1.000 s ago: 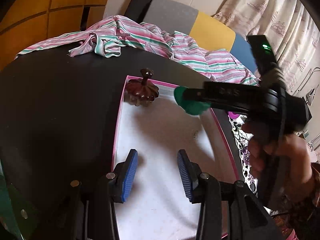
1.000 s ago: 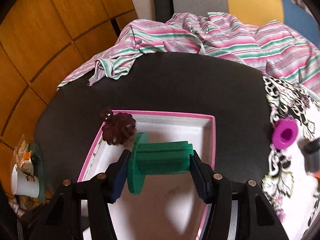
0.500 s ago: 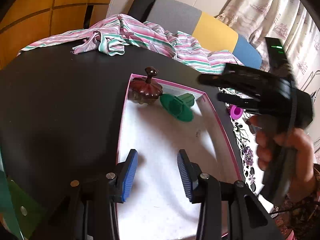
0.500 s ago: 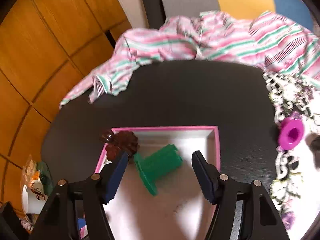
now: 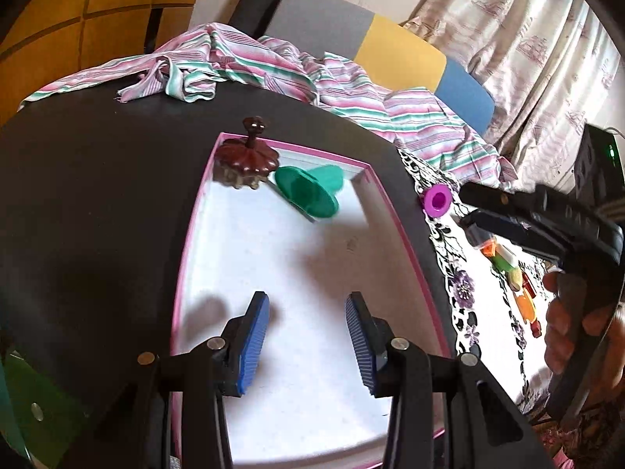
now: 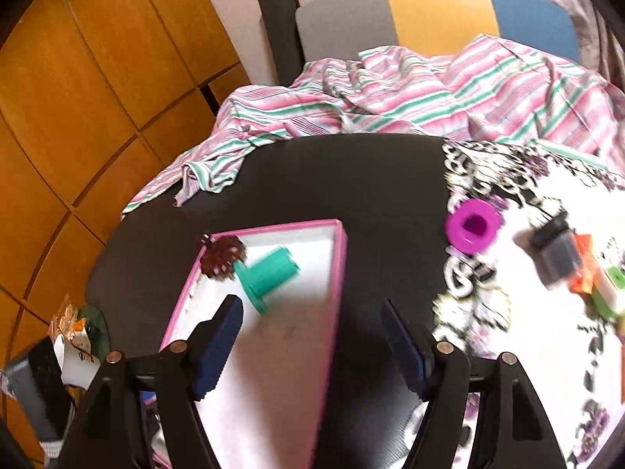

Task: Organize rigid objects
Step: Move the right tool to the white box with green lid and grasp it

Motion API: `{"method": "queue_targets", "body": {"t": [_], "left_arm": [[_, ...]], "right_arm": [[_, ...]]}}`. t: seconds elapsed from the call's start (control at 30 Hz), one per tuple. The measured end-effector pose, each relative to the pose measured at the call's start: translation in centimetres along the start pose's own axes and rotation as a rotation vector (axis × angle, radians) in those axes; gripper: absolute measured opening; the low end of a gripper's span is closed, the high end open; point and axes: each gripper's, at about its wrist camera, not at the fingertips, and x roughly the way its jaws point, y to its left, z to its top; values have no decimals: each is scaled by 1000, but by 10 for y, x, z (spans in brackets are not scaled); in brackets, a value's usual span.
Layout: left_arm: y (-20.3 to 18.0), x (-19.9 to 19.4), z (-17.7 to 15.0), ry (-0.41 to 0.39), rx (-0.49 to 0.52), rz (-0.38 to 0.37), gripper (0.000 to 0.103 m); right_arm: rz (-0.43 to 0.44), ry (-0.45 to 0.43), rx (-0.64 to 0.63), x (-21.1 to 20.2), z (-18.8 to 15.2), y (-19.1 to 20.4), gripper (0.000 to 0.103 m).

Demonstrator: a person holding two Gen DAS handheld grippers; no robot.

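Note:
A white tray with a pink rim [image 5: 394, 211] [image 6: 339, 265] lies on the black table. A green spool [image 5: 308, 191] [image 6: 265, 273] lies on its side at the tray's far end, next to a dark brown fluted lid with a knob [image 5: 247, 162] [image 6: 222, 255]. My left gripper [image 5: 308, 346] is open and empty, low over the tray's near half. My right gripper [image 6: 312, 346] [image 5: 468, 207] is open and empty, above the tray's right rim, near a magenta spool [image 6: 473, 226] [image 5: 437, 200] on the floral cloth.
A floral cloth [image 6: 508, 332] on the right carries a black block [image 6: 554, 250] and several small coloured blocks [image 6: 601, 281] [image 5: 511, 269]. A striped pink-green garment [image 6: 371, 105] [image 5: 242, 70] drapes over the table's far edge. A chair [image 5: 363, 39] stands behind. Clutter [image 6: 74, 344] sits at the left.
My right gripper opened and let go of the green spool in the tray next to the brown lid. It then drew back and swung right toward the floral cloth. The left gripper stayed put.

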Motion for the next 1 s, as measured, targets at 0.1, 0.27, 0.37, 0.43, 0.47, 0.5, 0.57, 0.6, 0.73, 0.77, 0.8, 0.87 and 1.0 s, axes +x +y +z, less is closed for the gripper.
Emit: {"method": "queue_targets", "body": {"t": [0.1,0.27,0.37,0.43,0.47,0.5,0.57,0.6,0.73,0.77,0.8,0.87,1.0], "left_arm": [[-8,0,-1,4,18,-12,41],[-25,6,-4,36,53,-40,43],[-37,8,-8,49,79,-49,44],[-45,7,-9,53,97,-57,44],[-50,6,-10,54,106,-59,44],[-52,6,-10,55,112,-63,44],[-60,6,-10,59,127,-74,44],[-65,6,-10,63,137,-78,44],[-79,9,-13,76,161,-99,44],[-83,9,-13,80,169,-110,44],[-86,10,-14,83,175,-118,44],[-94,12,-16,93,192,-136,44],[-109,14,-21,111,218,-168,44]], "right_arm": [[-37,6,12,-10,-10,-15,73],[-67,28,66,-25,-25,-41,73],[-102,37,79,-32,-34,-55,73],[-117,46,100,-35,-40,-67,73],[-121,49,111,-37,-41,-73,73],[-126,52,123,-39,-43,-79,73],[-141,54,156,-42,-46,-92,73],[-147,54,176,-44,-46,-99,73],[-169,43,248,-52,-46,-126,73],[-178,37,255,-54,-45,-131,73],[-189,29,259,-57,-44,-137,73],[-222,8,266,-63,-41,-150,73],[-300,-34,280,-76,-29,-180,73]]}}
